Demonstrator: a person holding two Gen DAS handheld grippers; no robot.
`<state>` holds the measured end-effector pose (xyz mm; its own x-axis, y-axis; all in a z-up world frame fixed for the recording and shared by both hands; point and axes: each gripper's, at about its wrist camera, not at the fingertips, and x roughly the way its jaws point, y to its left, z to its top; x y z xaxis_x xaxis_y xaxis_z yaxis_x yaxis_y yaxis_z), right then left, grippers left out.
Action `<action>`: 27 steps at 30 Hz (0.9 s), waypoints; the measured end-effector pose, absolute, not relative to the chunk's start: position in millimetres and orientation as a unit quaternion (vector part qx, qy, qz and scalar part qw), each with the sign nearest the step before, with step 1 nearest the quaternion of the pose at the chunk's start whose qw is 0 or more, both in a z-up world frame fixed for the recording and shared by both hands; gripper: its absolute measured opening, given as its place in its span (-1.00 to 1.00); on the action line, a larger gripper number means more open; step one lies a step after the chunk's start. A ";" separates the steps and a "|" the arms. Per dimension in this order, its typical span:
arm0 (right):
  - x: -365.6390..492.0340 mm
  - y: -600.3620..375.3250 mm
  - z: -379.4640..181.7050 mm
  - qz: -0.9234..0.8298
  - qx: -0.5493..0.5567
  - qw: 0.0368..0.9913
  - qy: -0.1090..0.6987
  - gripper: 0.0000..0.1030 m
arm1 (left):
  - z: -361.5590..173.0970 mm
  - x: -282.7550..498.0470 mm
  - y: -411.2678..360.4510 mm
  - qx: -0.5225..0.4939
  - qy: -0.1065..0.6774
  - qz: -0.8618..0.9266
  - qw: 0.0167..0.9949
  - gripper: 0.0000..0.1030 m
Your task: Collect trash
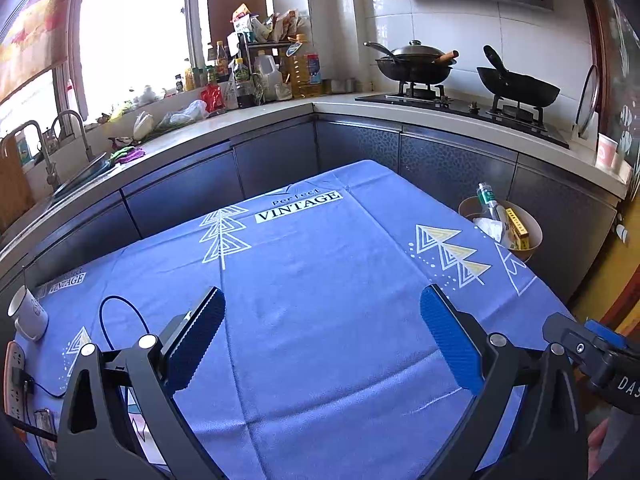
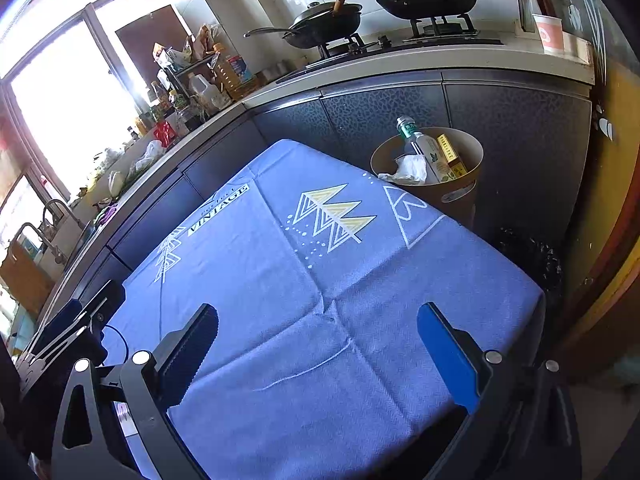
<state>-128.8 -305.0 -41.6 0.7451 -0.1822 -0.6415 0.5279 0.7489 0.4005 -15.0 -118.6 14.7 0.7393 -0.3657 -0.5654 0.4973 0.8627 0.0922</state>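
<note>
1. The left gripper (image 1: 322,304) has its jaws wide apart with nothing between them. Only blue cloth shows in the gap.
2. The right gripper (image 2: 318,322) is the same: jaws wide apart, holding nothing.
3. The trash is already in the bin (image 2: 468,190). The bin stands on the floor, far ahead of both sets of jaws and off to their right, past the far edge of the table (image 2: 248,280).
4. Inside the bin I can see a plastic bottle (image 2: 426,148), a crumpled white tissue (image 2: 408,170) and a yellow box (image 2: 450,150).
5. The blue cloth ahead of the jaws has no trash on it that I can see.
6. A white cup (image 1: 26,314) and a black cable (image 1: 120,320) sit to the left of the left jaws. They do not look like trash to me.
7. So I think the job is done, or nearly done. Nothing seems left to pick up, though the table edge under the grippers is hidden.
</note>
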 end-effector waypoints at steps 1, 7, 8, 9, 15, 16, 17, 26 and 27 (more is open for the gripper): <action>-128.8 -305.3 -42.3 -0.200 0.294 0.886 0.296 0.93 | 13.9 -14.7 -118.5 0.119 0.277 -0.234 0.924 0.88; -128.2 -306.0 -44.6 -0.200 0.295 0.885 0.298 0.93 | 11.6 -11.4 -117.1 0.116 0.285 -0.236 0.922 0.88; -127.9 -306.0 -45.4 -0.200 0.295 0.885 0.300 0.93 | 10.3 -10.7 -117.9 0.117 0.288 -0.235 0.921 0.88; -127.6 -305.8 -46.3 -0.200 0.296 0.884 0.301 0.93 | 9.1 -10.0 -119.0 0.119 0.289 -0.232 0.921 0.88; -126.5 -305.4 -49.2 -0.199 0.297 0.883 0.304 0.93 | 6.1 -8.3 -119.6 0.121 0.290 -0.222 0.923 0.88; -126.7 -305.2 -49.7 -0.199 0.297 0.883 0.304 0.93 | 6.2 -8.7 -119.4 0.121 0.287 -0.220 0.924 0.88; -126.4 -305.0 -50.3 -0.199 0.297 0.883 0.305 0.93 | 6.5 -9.0 -119.1 0.121 0.284 -0.219 0.925 0.88; -125.5 -304.0 -54.0 -0.196 0.299 0.881 0.312 0.93 | 7.9 -9.7 -121.0 0.137 0.275 -0.197 0.931 0.88; -125.4 -304.0 -54.1 -0.196 0.298 0.881 0.311 0.93 | 7.9 -10.1 -121.7 0.140 0.274 -0.194 0.931 0.88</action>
<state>-125.4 -304.0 -54.1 0.7292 -0.1592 -0.6655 0.5309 0.7452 0.4034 -10.1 -121.7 7.9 0.7739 -0.2851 -0.5656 0.4392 0.8849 0.1550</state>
